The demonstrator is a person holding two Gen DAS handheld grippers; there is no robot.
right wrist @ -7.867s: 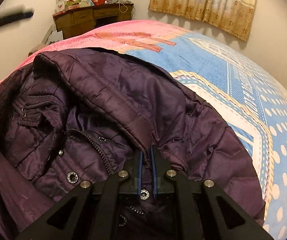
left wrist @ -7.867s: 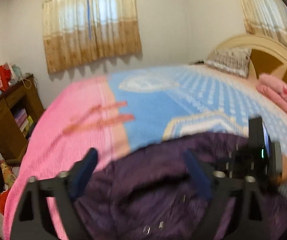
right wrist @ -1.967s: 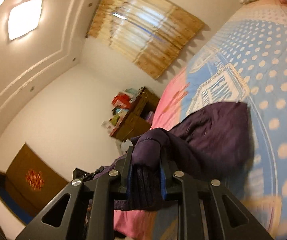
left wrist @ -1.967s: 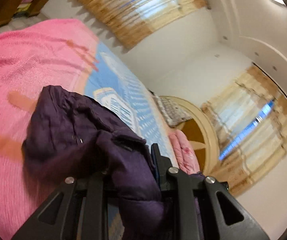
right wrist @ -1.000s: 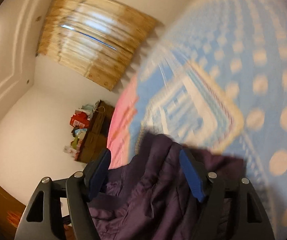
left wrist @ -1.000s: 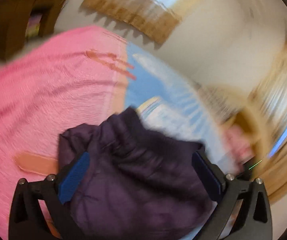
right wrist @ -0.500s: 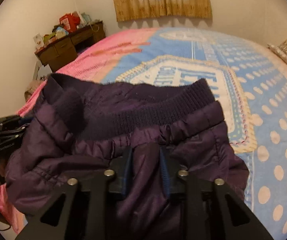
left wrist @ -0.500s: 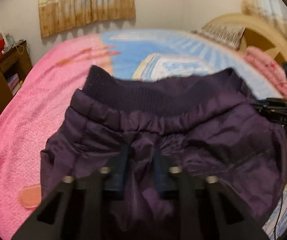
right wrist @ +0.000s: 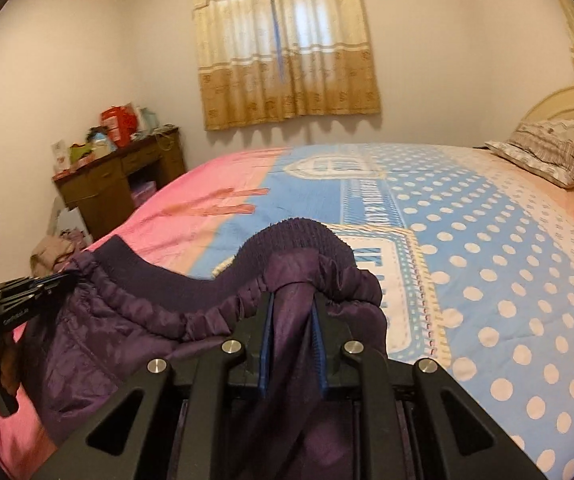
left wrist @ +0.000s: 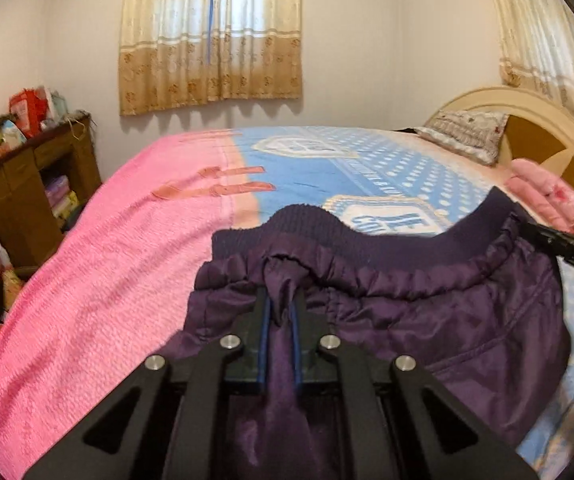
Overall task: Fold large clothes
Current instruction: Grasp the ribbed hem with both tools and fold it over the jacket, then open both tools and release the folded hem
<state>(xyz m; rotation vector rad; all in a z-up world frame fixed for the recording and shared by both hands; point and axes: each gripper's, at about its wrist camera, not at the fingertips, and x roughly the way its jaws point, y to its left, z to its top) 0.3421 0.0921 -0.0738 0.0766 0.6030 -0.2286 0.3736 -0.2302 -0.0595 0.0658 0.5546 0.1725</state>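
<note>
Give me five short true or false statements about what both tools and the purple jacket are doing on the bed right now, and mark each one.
1. The left tool is clamped on the shiny purple padded jacket. True.
2. The right tool is open and clear of the jacket. False: it is shut on the jacket fabric just below the ribbed knit hem.
3. The jacket hangs stretched between the two tools above the pink and blue polka-dot bedspread. True.
4. A patterned pillow lies by the cream arched headboard. True.
5. The wooden desk stands on the headboard side of the bed. False: it stands by the pink end of the bed, away from the headboard.
</note>
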